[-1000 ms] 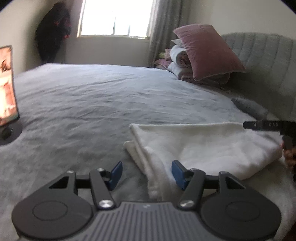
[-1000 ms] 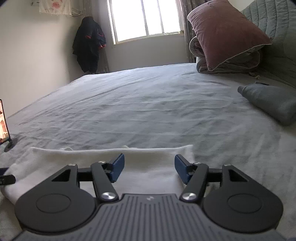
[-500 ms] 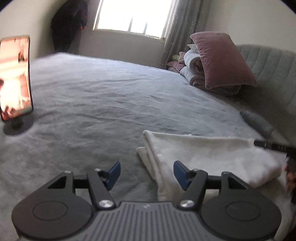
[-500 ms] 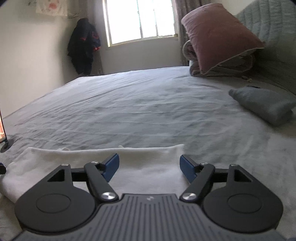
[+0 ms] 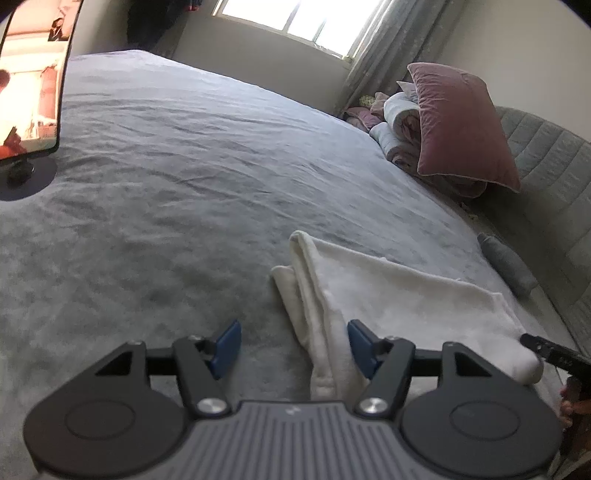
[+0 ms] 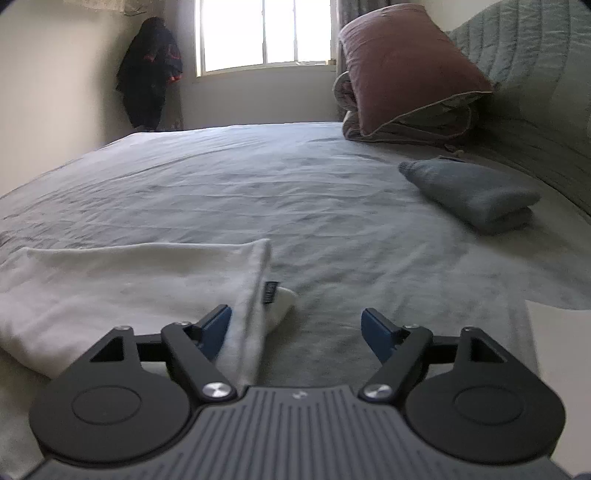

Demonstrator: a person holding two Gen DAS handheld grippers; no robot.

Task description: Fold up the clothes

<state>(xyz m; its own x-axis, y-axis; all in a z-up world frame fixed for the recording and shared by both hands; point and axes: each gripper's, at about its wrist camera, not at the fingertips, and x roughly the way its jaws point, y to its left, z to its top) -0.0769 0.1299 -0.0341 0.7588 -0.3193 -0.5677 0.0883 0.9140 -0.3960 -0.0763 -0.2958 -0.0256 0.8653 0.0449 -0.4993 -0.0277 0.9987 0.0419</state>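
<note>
my left gripper [image 5: 293,345] hangs with jaws apart over the left end of the white garment [image 5: 399,306], which lies folded on the grey bed [image 5: 192,177], its edge between the pads, unpinched. my right gripper [image 6: 297,330], jaws opening, straddles the garment's right end; it looks soft, light and floppy, so i'd pinch both end corners through all layers.

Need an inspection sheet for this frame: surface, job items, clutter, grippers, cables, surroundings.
Surface: grey wrinkled bed sheet, the work surface.
Job's things: white folded fleece garment at the near edge of the sheet; grey folded garment lies apart, near the headboard.
Clutter: phone on a round stand, screen lit, at the sheet's left side.
Grippers: left gripper open, the white garment's end between its fingers, not clamped; right gripper jaws opening, the garment's other end lying against its left finger.
Cables: nothing seen.
Surroundings: mauve velvet pillow on rolled bedding, grey quilted headboard, bright window, dark clothing hung in the corner.
</note>
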